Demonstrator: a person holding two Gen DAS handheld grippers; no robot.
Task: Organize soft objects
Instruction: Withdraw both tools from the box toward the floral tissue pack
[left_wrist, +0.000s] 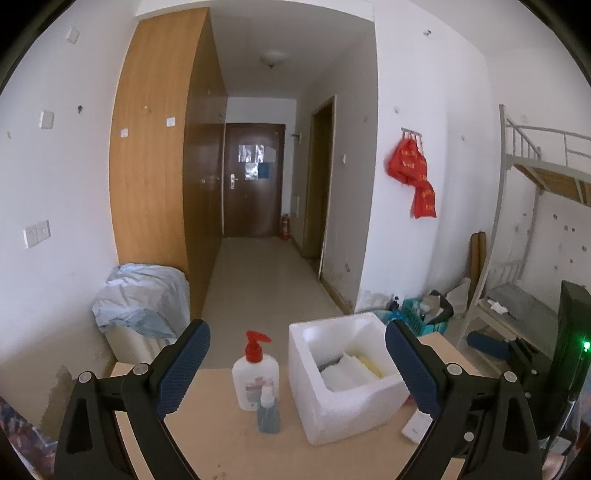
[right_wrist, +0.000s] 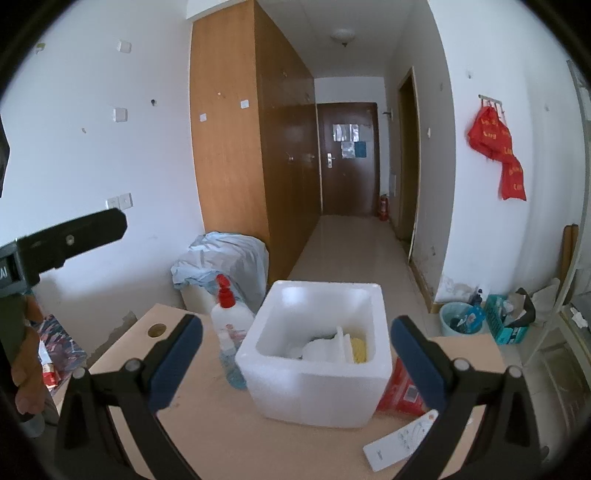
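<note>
Both sets of jaws stood wide apart and empty: the left gripper above the bare near table, the right gripper framing the foam box. Soft white and yellow pieces lay inside it. Bottles crowded its left wall; a remote lay near the front edge.

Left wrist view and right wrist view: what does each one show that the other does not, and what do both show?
Only the left wrist view shows the bunk bed frame. Only the right wrist view shows the red packet beside the foam box, the round hole in the table, and the other hand-held gripper from outside. Both share the box, pump bottle, small blue bottle and white remote.
</note>
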